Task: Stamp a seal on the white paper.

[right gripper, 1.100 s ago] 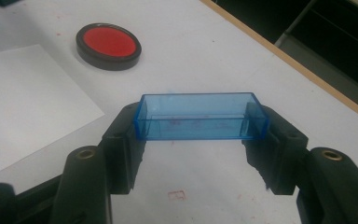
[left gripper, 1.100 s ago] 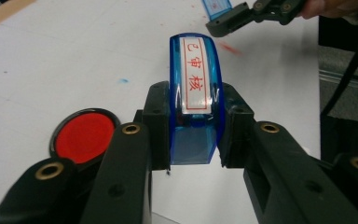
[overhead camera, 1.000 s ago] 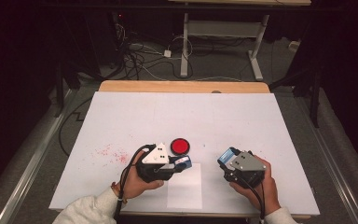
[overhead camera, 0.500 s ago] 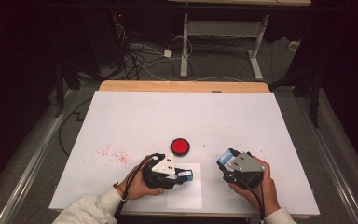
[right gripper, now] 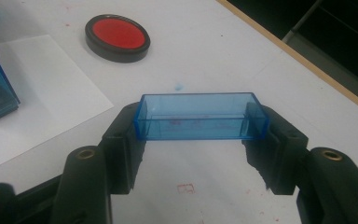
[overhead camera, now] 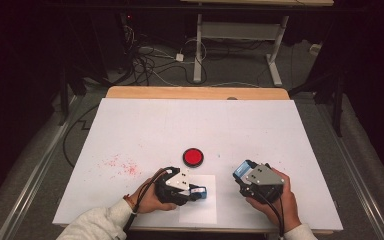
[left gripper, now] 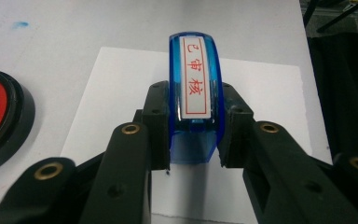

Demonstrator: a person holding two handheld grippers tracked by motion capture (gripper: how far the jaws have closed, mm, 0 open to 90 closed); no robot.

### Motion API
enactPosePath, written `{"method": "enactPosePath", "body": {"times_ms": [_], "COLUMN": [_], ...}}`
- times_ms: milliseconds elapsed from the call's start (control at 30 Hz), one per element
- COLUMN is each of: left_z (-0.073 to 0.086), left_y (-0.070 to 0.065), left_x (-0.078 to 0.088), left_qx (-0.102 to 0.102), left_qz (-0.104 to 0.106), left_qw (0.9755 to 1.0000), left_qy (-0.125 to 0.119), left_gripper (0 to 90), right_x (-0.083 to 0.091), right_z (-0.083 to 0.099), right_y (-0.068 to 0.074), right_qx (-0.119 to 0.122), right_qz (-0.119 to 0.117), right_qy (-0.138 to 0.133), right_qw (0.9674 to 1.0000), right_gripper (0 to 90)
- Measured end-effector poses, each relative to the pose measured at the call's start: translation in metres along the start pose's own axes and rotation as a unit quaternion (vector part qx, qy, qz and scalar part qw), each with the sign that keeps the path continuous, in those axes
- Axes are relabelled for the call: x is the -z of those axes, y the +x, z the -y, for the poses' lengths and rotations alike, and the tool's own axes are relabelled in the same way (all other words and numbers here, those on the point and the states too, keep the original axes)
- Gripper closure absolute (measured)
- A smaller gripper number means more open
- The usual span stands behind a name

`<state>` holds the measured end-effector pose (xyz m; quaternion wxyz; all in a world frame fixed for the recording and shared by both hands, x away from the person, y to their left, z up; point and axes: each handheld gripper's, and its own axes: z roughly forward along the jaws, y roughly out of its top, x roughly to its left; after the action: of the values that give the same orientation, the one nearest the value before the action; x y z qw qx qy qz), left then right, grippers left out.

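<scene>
Presently you are working at the near edge of the white table (overhead camera: 130, 130), both forearms entering from below in the high view. Your left gripper (overhead camera: 192, 191) is clamping a blue stamp (left gripper: 195, 98) between its jaws; the jaws are closed onto the stamp's two sides, and its label, white with red characters, is facing up toward the left gripper camera. The stamp is sitting over a sheet of white paper (overhead camera: 200, 212) that is lying flat at the near middle of the table; whether its foot is touching the paper cannot be determined. Your left hand (overhead camera: 152, 199) is wrapping the gripper body, with a cable trailing back along the sleeve.

Your right gripper (overhead camera: 241, 172) is holding a clear blue rectangular cap (right gripper: 203, 116) by its two short ends, the jaws spread wide to span its length and pressing on it. The cap is hanging above bare table, clear of the paper, its open side turned toward the right gripper camera. Red ink marks (right gripper: 185, 188) are showing on the table just under it. Your right hand (overhead camera: 275, 200) is gripping from behind.

Farther out, a round red ink pad (overhead camera: 193, 157) in a black rim is resting on the table between the two grippers, just beyond the paper's far edge. Scattered red smudges (overhead camera: 121, 165) are lying to its left. Beyond the table's far wooden edge (overhead camera: 195, 93), cables (overhead camera: 155, 65) are running across the floor.
</scene>
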<state>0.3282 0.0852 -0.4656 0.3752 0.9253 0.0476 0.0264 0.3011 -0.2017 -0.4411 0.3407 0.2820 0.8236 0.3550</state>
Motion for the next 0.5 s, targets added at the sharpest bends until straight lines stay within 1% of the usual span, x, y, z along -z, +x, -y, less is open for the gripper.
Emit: {"method": "enactPosePath", "body": {"times_ms": [33,133,233,500], "left_z": [0.0005,0.0005,0.0023,0.0016], "left_y": [-0.0002,-0.0024,-0.0021,-0.0030], "left_x": [-0.0002,-0.0004,-0.0011,-0.0018], "left_qx": [0.001,-0.006,-0.004,-0.006], "left_qz": [-0.001,-0.008,-0.007,-0.010], "left_qw": [1.0000,1.0000,1.0000,0.9999], "left_qy": [-0.001,0.001,-0.003,0.002], "left_gripper": [68.0,68.0,68.0,67.9], "right_x": [0.0004,0.0008,0.0004,0.0002], "right_z": [-0.0001,-0.0002,0.0001,0.0001], "right_y": [0.0000,0.0006,0.0011,0.0017], "right_qx": [0.001,0.002,0.003,0.005], "right_qz": [0.000,0.000,-0.001,-0.001], "right_qy": [0.000,0.000,0.001,0.002], "right_qw": [1.0000,1.0000,1.0000,1.0000], "right_gripper": [40.9,40.8,40.8,40.8]}}
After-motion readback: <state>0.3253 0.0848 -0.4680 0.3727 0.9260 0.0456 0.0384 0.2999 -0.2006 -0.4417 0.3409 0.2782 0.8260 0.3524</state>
